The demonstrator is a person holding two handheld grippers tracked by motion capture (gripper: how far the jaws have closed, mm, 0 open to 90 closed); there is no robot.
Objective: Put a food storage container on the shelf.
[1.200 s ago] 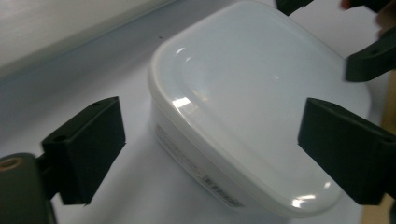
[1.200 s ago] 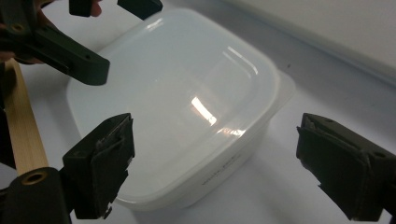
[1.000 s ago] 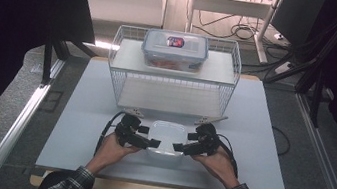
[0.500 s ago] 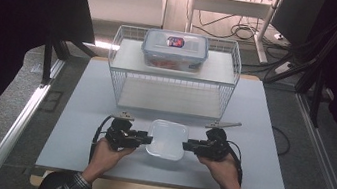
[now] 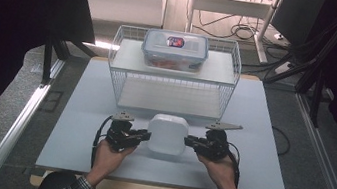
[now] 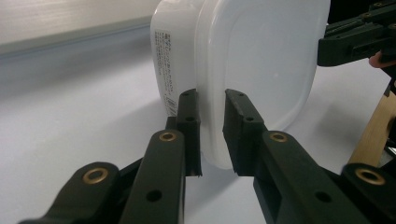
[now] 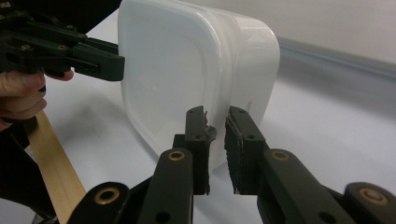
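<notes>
A white plastic container (image 5: pixel 167 134) sits low over the table's front middle, between my two grippers. My left gripper (image 5: pixel 146 134) has just been closing, and its pads now pinch the container's left rim (image 6: pixel 211 100). From the opposite side my right gripper (image 5: pixel 189 140) has also just been closing and now pinches the right rim (image 7: pixel 215 116). In the left gripper view the container (image 6: pixel 261 60) carries a printed label on its side, and the right gripper (image 6: pixel 355 39) shows beyond it. In the right gripper view the container (image 7: pixel 187 60) looks milky, with the left gripper (image 7: pixel 93 53) behind.
A white wire rack (image 5: pixel 173 82) stands just behind the container. On its top shelf rests a clear lidded box (image 5: pixel 175 49) with red contents. The pale table board (image 5: pixel 78 111) has a wooden front edge. Cables lie on the floor at the back right.
Both grippers' jaws have closed from wide apart onto the container's opposite rims. The container now looks a little raised and whiter from above.
</notes>
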